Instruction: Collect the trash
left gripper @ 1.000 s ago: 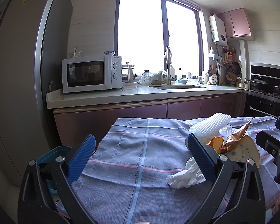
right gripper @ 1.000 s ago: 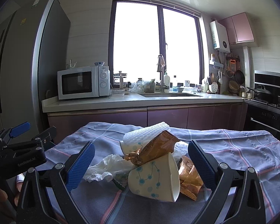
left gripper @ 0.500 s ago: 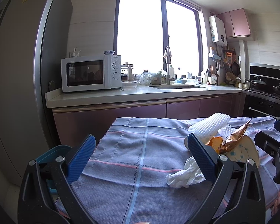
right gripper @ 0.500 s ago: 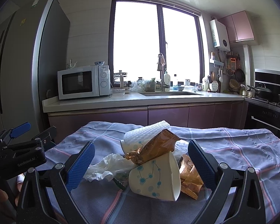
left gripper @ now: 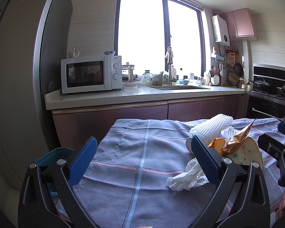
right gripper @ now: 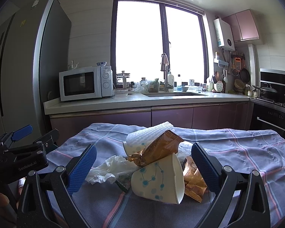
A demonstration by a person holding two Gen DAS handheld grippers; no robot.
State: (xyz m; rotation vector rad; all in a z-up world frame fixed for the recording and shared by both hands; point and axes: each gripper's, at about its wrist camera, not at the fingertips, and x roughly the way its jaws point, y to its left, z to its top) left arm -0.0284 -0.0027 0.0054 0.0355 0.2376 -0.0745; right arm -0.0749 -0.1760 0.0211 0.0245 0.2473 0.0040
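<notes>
Left wrist: "GenRobot.AI" on left hand-held gripper (right gripper: 22, 148).

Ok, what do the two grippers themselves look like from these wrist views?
Both match: the left gripper and right gripper have black, speckled V-shaped frames with silver rivets and blue, ribbed finger pads. Seen from the right wrist view, the left unit's body carries white "GenRobot.AI" lettering. No cables or sleeves show.
</notes>
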